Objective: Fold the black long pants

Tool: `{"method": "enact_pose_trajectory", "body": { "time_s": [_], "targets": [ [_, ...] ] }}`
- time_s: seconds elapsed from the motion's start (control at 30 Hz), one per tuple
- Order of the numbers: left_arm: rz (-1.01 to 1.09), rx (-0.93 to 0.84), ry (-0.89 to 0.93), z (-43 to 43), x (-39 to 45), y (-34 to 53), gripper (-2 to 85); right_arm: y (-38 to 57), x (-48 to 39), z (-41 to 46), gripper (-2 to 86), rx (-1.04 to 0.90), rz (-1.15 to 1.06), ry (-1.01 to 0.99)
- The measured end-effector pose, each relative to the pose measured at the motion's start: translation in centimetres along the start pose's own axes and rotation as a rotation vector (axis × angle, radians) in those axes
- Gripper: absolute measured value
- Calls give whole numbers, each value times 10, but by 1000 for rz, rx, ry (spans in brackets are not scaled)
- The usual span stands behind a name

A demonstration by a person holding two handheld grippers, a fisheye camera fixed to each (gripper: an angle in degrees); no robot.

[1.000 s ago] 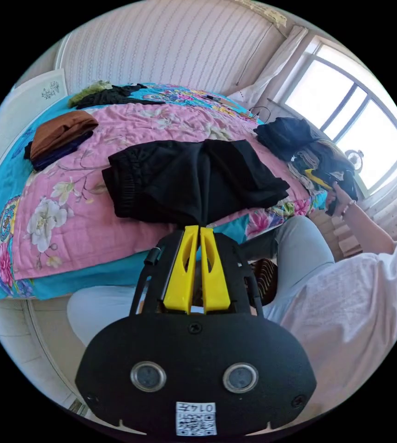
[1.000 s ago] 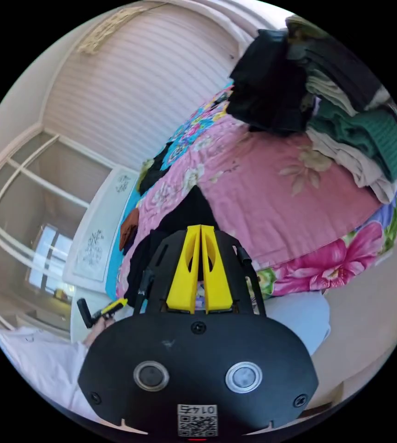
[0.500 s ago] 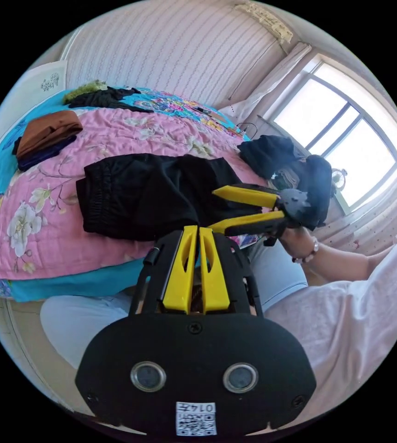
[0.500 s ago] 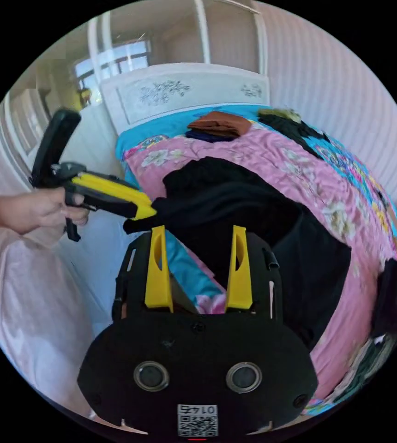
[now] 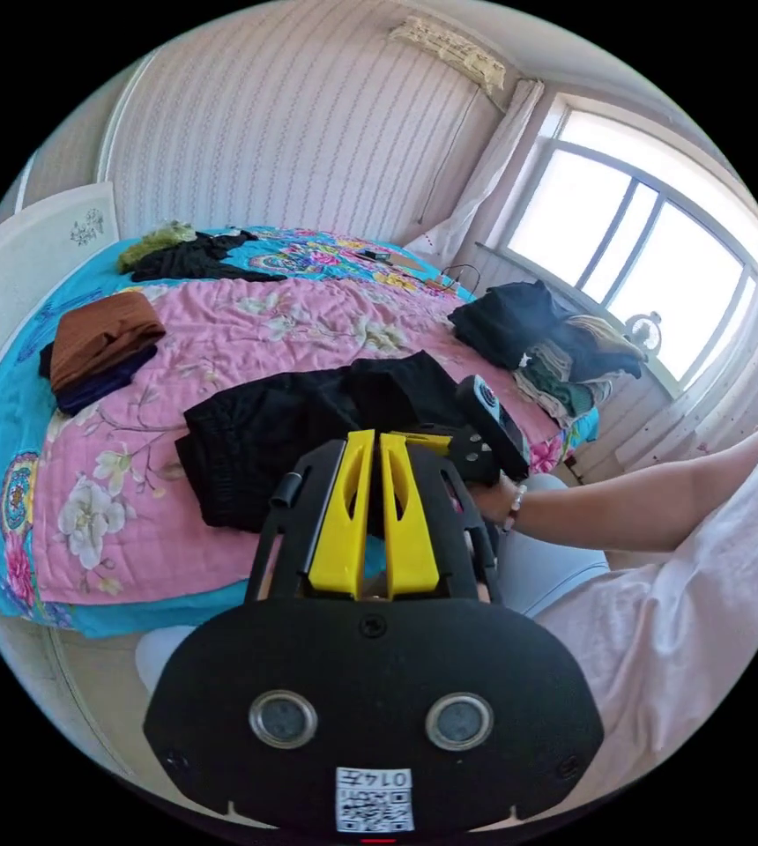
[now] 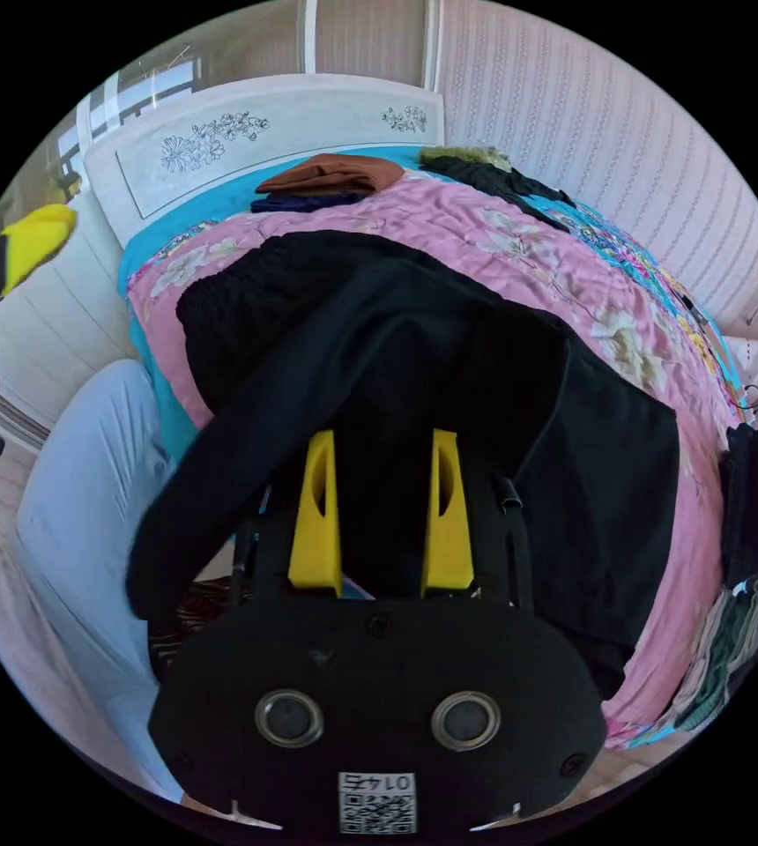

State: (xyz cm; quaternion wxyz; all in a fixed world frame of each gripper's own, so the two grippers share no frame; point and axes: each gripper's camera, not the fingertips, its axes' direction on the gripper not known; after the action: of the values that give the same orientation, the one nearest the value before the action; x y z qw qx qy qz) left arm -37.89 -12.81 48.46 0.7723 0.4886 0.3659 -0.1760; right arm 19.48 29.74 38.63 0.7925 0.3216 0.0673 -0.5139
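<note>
Pants [image 6: 414, 352] bunched on the bed [image 5: 247, 326] ahead of my grippers.
My left gripper [image 5: 368, 441] is pinched together; my right gripper [image 6: 379, 441] straddles black cloth, jaws parted. A clothes pile [image 5: 564, 361] sits beyond.

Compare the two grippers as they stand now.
The left gripper has its jaws closed together; the right gripper has its jaws apart. Black pants fabric lies between the right gripper's jaws, while the left gripper's jaws look to hold nothing. Both have yellow jaws and point toward the pants on the bed.
</note>
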Motion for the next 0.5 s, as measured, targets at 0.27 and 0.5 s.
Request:
{"method": "enact_pose_trajectory", "body": {
  "time_s": [0.27, 0.5],
  "targets": [
    [-204, -124, -245, 61, -88, -49, 111, 15, 42, -71, 7, 64, 114, -177],
    [-217, -465, -217, 165, -98, -77, 25, 63, 130, -196, -3, 217, 303, -133]
  ]
}}
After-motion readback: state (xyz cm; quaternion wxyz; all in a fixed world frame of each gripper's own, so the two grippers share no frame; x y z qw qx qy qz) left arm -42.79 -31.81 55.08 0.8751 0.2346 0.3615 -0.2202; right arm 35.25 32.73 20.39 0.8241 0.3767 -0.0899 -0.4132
